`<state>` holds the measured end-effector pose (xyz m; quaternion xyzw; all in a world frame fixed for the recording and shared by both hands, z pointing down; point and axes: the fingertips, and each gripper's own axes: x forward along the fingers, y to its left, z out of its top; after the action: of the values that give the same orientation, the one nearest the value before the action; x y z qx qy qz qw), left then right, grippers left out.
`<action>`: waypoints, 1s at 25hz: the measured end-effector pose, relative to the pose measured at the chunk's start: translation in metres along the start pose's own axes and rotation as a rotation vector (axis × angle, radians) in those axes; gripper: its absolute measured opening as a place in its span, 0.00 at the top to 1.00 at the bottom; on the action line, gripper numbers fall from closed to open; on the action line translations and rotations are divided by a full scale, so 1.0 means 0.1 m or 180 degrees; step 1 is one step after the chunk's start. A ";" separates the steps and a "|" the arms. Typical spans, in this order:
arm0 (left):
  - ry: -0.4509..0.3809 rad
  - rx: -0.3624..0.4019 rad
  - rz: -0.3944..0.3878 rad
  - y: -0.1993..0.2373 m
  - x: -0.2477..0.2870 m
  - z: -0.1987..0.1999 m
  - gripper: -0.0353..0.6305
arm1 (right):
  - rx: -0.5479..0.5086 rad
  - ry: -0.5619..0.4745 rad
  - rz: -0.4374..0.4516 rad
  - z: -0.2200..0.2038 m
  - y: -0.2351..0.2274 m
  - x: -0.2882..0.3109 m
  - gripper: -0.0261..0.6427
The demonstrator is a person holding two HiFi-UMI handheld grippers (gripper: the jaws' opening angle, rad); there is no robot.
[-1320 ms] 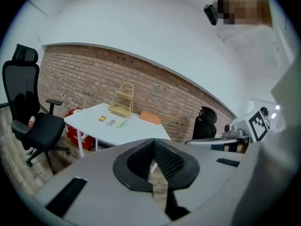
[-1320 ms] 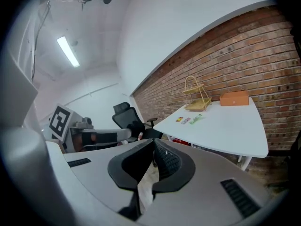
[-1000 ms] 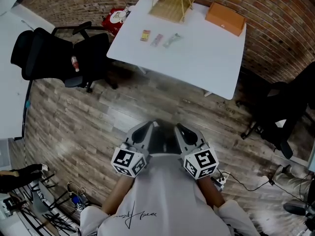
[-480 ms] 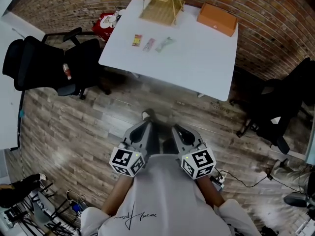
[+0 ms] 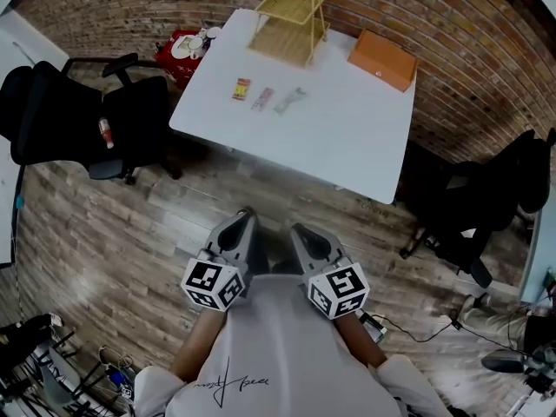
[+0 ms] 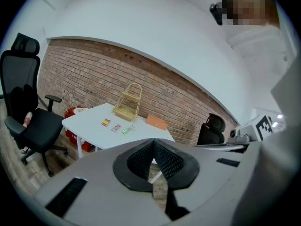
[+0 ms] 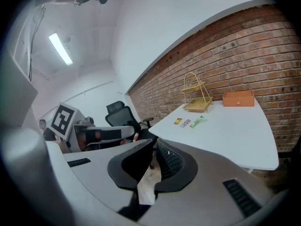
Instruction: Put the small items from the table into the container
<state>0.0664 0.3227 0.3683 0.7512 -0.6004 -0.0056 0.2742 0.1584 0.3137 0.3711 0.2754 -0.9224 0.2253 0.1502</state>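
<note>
- The left gripper (image 5: pixel 243 220) is held out in front of the person's chest, over the wooden floor (image 5: pixel 130 233); its jaws are closed tip to tip with nothing between them.
- The right gripper (image 5: pixel 301 233) is just beside it at the same height, its jaws also pressed together and empty.
- Both grippers point towards the white bench (image 5: pixel 347 137), which stands well apart from them against a brick wall (image 5: pixel 469 50).
- Three small packets lie in a short row on the bench's left half: a yellow and red packet (image 5: pixel 241 89), a pink packet (image 5: pixel 262 99) next to it, and a green packet (image 5: pixel 289 101) on the right end.
- A wire basket (image 5: pixel 291 20) stands upright at the back edge of the bench, near the packets but not touching them.
- An orange box (image 5: pixel 382 59) sits at the bench's back right corner, apart from the basket.
- A black office chair (image 5: pixel 78 115) stands off the bench's left side, and another dark chair (image 5: pixel 469 211) off its right.
</note>
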 end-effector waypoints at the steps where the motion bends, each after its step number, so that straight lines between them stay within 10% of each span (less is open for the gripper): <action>1: -0.0003 -0.0021 -0.0005 0.05 0.02 0.03 0.93 | -0.0011 0.0009 -0.0008 0.03 0.00 0.05 0.93; 25: -0.0128 -0.0092 -0.0409 1.17 0.33 0.84 0.93 | -0.0201 -0.0058 -0.0378 0.73 0.14 1.34 0.93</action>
<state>-0.0578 0.2436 0.3562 0.7839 -0.5561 -0.0470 0.2720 0.0318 0.2293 0.3580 0.3268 -0.9124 0.1843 0.1635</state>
